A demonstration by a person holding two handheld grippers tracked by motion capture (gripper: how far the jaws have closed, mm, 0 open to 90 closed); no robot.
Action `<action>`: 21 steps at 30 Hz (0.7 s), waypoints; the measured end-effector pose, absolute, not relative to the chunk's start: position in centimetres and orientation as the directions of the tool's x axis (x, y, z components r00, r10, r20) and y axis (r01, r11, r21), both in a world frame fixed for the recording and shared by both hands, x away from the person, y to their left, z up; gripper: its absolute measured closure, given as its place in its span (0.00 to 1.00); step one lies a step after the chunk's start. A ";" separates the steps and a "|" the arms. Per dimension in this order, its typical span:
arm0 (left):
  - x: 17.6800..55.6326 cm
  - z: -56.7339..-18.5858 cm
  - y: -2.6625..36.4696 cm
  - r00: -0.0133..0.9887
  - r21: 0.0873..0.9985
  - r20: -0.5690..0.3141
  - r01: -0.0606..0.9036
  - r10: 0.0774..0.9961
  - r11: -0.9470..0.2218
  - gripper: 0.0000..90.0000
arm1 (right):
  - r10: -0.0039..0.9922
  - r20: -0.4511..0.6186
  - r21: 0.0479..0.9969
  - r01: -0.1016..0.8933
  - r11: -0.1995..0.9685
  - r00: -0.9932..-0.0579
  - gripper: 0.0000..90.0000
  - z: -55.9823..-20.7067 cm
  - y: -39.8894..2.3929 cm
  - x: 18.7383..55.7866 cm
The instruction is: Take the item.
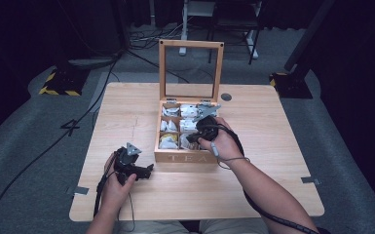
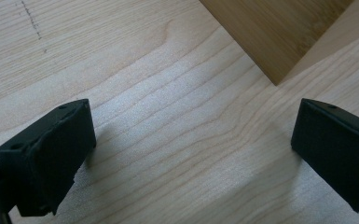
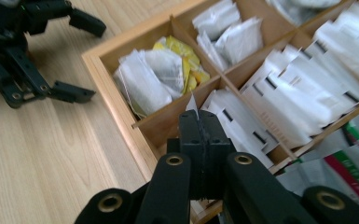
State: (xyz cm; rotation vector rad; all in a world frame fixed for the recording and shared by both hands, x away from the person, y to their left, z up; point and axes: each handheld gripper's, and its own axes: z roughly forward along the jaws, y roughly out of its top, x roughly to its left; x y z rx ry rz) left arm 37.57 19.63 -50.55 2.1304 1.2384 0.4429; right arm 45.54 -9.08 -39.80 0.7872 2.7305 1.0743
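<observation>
A: How many tongs, and what are they doing?
B: Two. The left tongs [image 1: 148,171] gape wide on the pale wooden table [image 1: 126,112], near-left of the open six-compartment wooden tea box [image 1: 175,157]. The right tongs [image 3: 198,120] pinch a small white paper tip [image 3: 192,102] over the box's near compartments.
A: The box lid?
B: The glass-paned lid [image 1: 191,45] stands upright at the far side.

Readable text: just one word tbh

"TEA" on the front wall of the wooden box [image 1: 181,157], faint pale caps, seen from the high view. Sachets inside have print but it's too small/blurry to read.
</observation>
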 end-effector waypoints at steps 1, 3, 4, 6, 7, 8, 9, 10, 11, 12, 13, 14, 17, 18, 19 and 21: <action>37.6 -50.5 19.6 0.503 0.664 -0.025 0.655 0.864 -0.362 0.00 | 0.501 0.088 0.679 0.419 0.602 -0.861 1.00 -39.2 -9.3 45.5; 37.6 -50.5 19.6 0.503 0.663 -0.026 0.655 0.864 -0.362 0.00 | 0.502 0.084 0.695 0.412 0.589 -0.861 1.00 -38.7 -9.6 45.3; 37.6 -50.5 19.6 0.503 0.663 -0.025 0.655 0.864 -0.362 0.00 | 0.501 0.083 0.702 0.407 0.584 -0.862 1.00 -38.5 -9.7 45.3; 37.6 -50.5 19.6 0.503 0.663 -0.026 0.656 0.864 -0.362 0.00 | 0.499 0.083 0.707 0.404 0.580 -0.862 1.00 -38.3 -9.9 45.2; 37.6 -50.5 19.6 0.503 0.663 -0.026 0.656 0.864 -0.362 0.00 | 0.501 0.082 0.719 0.399 0.568 -0.861 1.00 -37.9 -10.1 45.0; 37.6 -50.6 19.6 0.502 0.665 -0.024 0.654 0.865 -0.361 0.00 | 0.501 0.080 0.724 0.396 0.564 -0.861 1.00 -37.7 -10.2 45.0; 37.5 -50.5 19.6 0.502 0.664 -0.023 0.654 0.864 -0.362 0.00 | 0.502 0.081 0.730 0.394 0.559 -0.861 1.00 -37.5 -10.3 44.9; 37.5 -50.5 19.6 0.502 0.664 -0.023 0.654 0.864 -0.362 0.00 | 0.502 0.081 0.730 0.394 0.559 -0.861 1.00 -37.5 -10.3 44.9; 37.5 -50.5 19.6 0.502 0.664 -0.023 0.654 0.864 -0.362 0.00 | 0.506 0.080 0.740 0.391 0.547 -0.859 1.00 -37.2 -10.5 44.8; 37.5 -50.5 19.6 0.502 0.664 -0.023 0.654 0.865 -0.362 0.00 | 0.508 0.081 0.747 0.389 0.539 -0.858 1.00 -37.0 -10.7 44.8; 37.5 -50.5 19.6 0.502 0.663 -0.023 0.655 0.864 -0.363 0.00 | 0.510 0.081 0.753 0.388 0.532 -0.857 1.00 -36.9 -10.8 44.7; 37.5 -50.5 19.6 0.502 0.664 -0.023 0.655 0.865 -0.362 0.00 | 0.513 0.084 0.758 0.389 0.523 -0.854 1.00 -36.7 -10.9 44.7; 37.5 -50.5 19.6 0.502 0.663 -0.023 0.655 0.865 -0.362 0.00 | 0.524 0.079 0.771 0.385 0.508 -0.848 1.00 -36.3 -11.5 44.6; 37.6 -50.5 19.6 0.502 0.663 -0.023 0.654 0.864 -0.363 0.00 | 0.526 0.076 0.775 0.382 0.503 -0.847 1.00 -36.1 -11.8 44.7; 37.6 -50.5 19.6 0.502 0.663 -0.023 0.654 0.864 -0.363 0.00 | 0.534 0.075 0.779 0.383 0.496 -0.842 1.00 -35.9 -12.1 44.7; 37.6 -50.6 19.6 0.503 0.665 -0.025 0.654 0.864 -0.362 0.00 | 0.540 0.073 0.783 0.383 0.490 -0.839 1.00 -35.7 -12.4 44.7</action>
